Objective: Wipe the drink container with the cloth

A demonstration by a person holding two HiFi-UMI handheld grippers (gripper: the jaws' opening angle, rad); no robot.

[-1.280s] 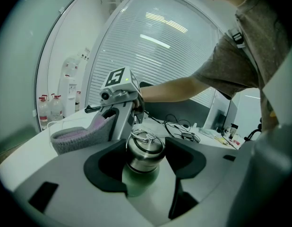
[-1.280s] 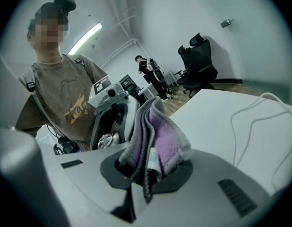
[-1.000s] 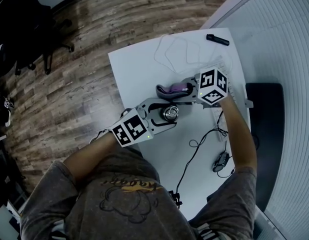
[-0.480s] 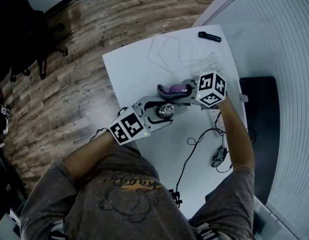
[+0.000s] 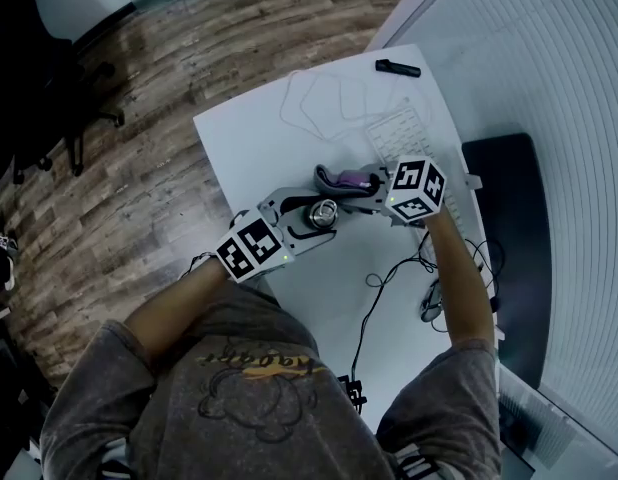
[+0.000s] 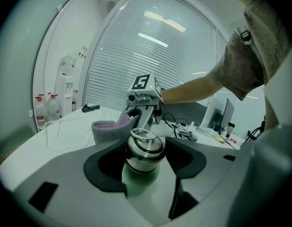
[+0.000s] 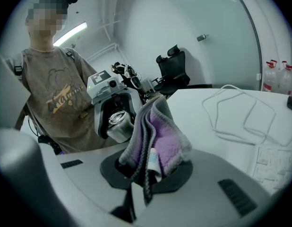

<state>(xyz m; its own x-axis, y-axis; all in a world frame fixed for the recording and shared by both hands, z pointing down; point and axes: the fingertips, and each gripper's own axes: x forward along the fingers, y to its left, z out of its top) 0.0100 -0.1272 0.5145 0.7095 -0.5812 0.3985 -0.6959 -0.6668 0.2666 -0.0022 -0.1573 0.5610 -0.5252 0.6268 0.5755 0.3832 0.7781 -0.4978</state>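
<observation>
Bottle (image 6: 145,148) and cloth (image 7: 158,136) both gripped over worktop (image 5: 259,138).
Left claw (image 6: 145,162) clamps the steel bottle, ring lid on top; right claw (image 7: 148,171) pinches the folded purple-grey cloth, just beside the bottle. Contact not clear.

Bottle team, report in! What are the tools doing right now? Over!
Left tool shut on steel bottle. Right tool shut on purple cloth, close beside the bottle. Nothing between them. Over.
</observation>
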